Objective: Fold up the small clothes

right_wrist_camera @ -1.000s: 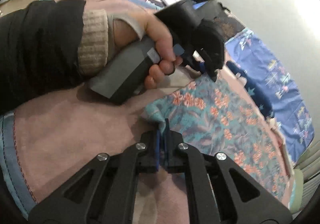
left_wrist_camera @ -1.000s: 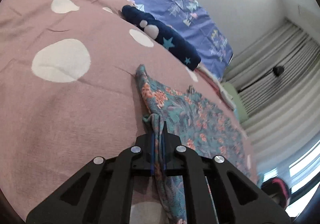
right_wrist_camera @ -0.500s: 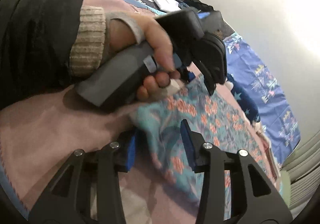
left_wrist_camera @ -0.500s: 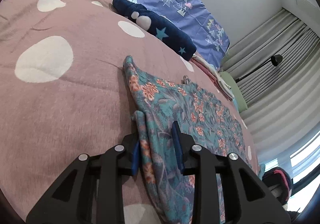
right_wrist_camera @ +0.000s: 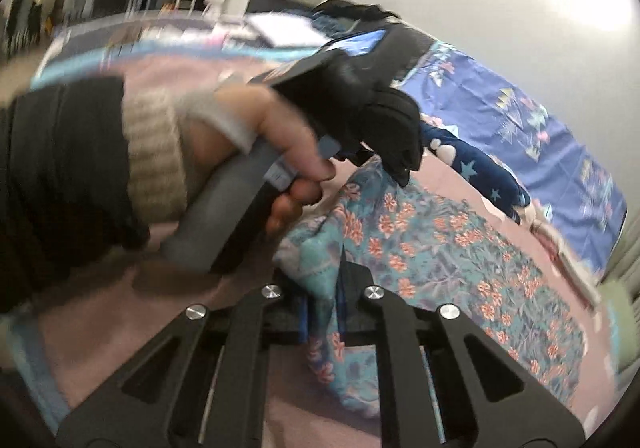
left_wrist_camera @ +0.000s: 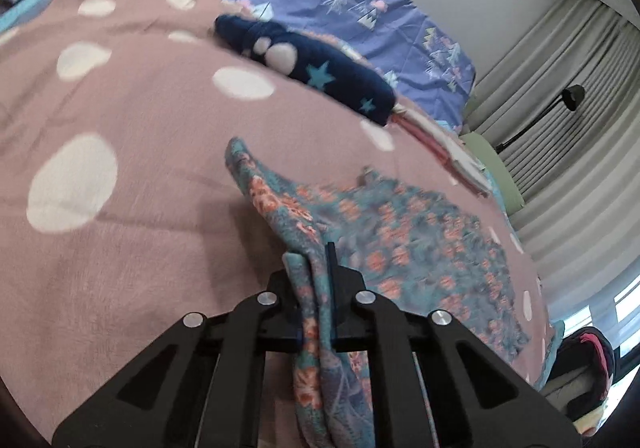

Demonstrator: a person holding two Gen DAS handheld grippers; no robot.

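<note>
Both the left tool (left_wrist_camera: 316,268) and right tool (right_wrist_camera: 324,288) clamped on blurred floral garment (left_wrist_camera: 420,232), pinched edges hidden.

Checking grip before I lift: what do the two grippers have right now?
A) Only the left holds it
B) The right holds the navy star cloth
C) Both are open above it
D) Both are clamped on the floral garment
D: the left gripper and the right gripper each have their jaws closed on a bunched edge of the floral garment.

Left gripper (left_wrist_camera: 316,268) clamped on floral cloth

The teal floral garment (left_wrist_camera: 420,232) spreads toward the right of the frame over the pink spotted bedspread (left_wrist_camera: 120,208); a navy star garment (left_wrist_camera: 320,68) lies above centre.
</note>
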